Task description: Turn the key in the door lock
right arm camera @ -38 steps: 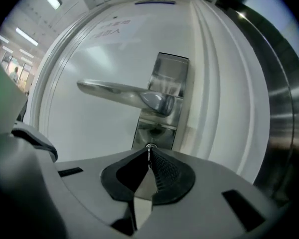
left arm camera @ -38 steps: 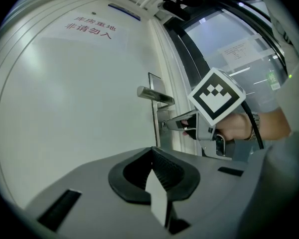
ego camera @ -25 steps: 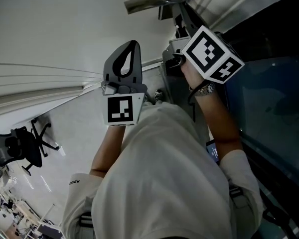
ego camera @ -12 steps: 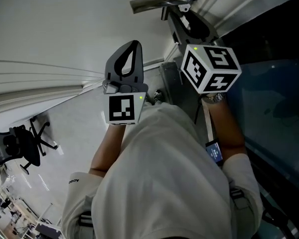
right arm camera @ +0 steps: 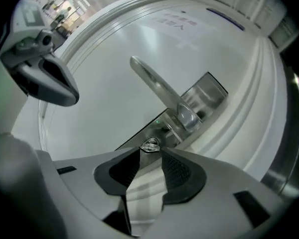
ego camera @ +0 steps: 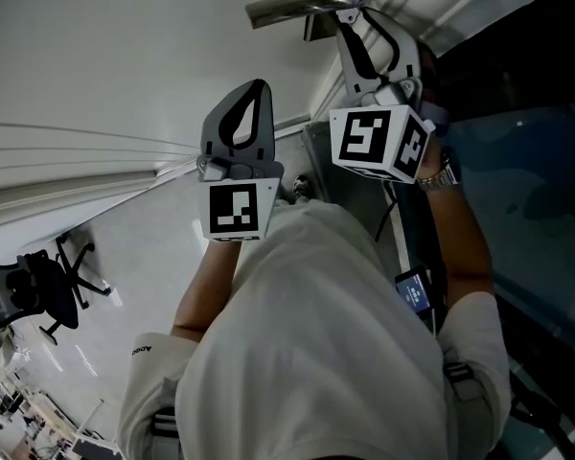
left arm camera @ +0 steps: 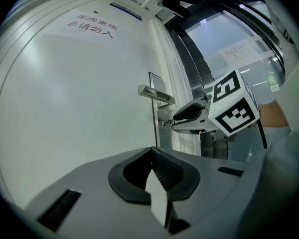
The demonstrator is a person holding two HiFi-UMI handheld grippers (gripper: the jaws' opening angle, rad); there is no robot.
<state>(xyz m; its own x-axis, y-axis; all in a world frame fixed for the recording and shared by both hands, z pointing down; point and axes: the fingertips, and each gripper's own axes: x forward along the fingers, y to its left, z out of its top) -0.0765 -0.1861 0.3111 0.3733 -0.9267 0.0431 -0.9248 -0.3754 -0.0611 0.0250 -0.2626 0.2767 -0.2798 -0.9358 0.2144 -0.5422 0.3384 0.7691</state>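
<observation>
I have the right tool (right arm camera: 150, 152) up at the door (right arm camera: 114, 49), pointing close to level at the lock. Its jaws have just been opening and now stand apart. The key (right arm camera: 150, 145) sits in the lock, its metal head right at the jaw tips in the gap between them, and I see neither pad pressing on it. So this tool is open and grips nothing.

The key is in the metal lock plate (right arm camera: 207, 96) at the door's edge, just below the base of the lever handle (right arm camera: 152, 86). The handle juts out across the white door panel.

From the left gripper view the key (left arm camera: 165, 123) is a small glint under the handle (left arm camera: 155, 93), with the right tool's tips just beside it.

My left tool (left arm camera: 151, 149) is held well apart from the lock, out in front of the plain door panel. Its jaws are closed together at the tips with nothing between them.

In the head view the left tool (ego camera: 259, 86) points level, and the right tool (ego camera: 350, 19) reaches to the door's edge beneath the handle (ego camera: 297, 6). A wristwatch (ego camera: 443, 174) shows on the right arm. An office chair (ego camera: 29, 290) stands on the floor off to the left.
</observation>
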